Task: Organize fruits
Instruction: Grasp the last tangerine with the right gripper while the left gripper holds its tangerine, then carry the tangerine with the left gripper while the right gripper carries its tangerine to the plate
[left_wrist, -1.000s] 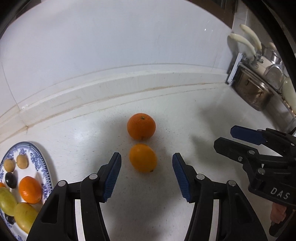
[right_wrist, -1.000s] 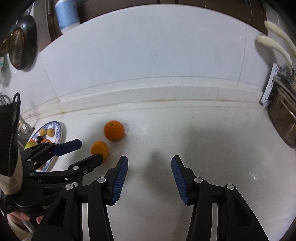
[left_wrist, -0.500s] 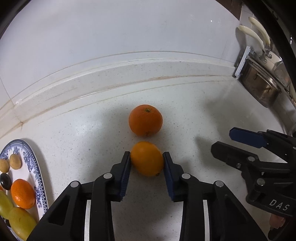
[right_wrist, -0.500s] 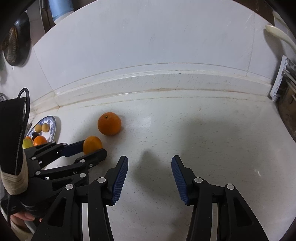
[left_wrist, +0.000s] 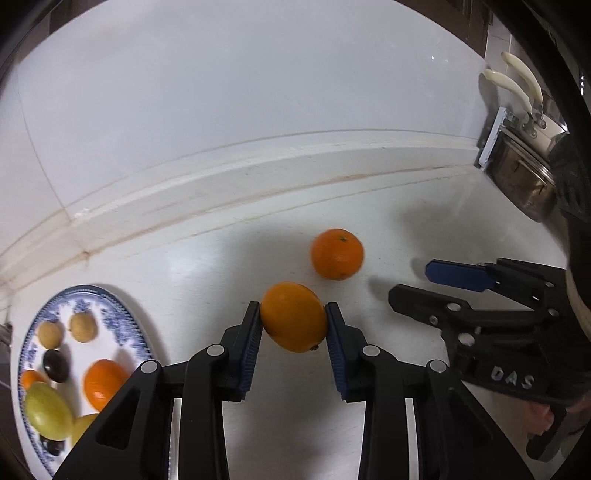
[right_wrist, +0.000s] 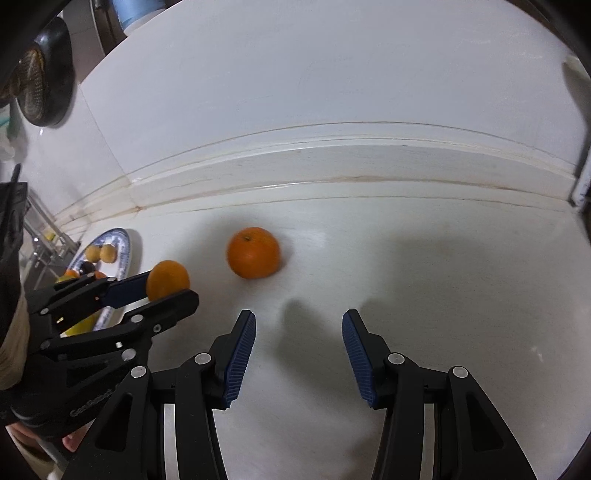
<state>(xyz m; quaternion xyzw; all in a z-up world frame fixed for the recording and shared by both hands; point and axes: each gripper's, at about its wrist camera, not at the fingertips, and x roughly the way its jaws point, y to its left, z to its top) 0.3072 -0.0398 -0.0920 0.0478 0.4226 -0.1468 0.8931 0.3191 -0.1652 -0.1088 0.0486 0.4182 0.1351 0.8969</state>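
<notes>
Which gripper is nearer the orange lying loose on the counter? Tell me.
Right. The right gripper is open, with the loose orange just ahead of its fingers. The left gripper is shut on the other orange, off toward the plate.

place: home kitchen | showing: white bench (left_wrist: 229, 266) meeting wall, steel pots (left_wrist: 524, 177) sitting far right, strainer (right_wrist: 40, 81) hanging left

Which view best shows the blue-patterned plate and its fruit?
The left wrist view: the plate faces the camera, fruit countable, though the left gripper hides one edge. The right wrist view shows it edge-on, mostly behind that gripper.
</notes>
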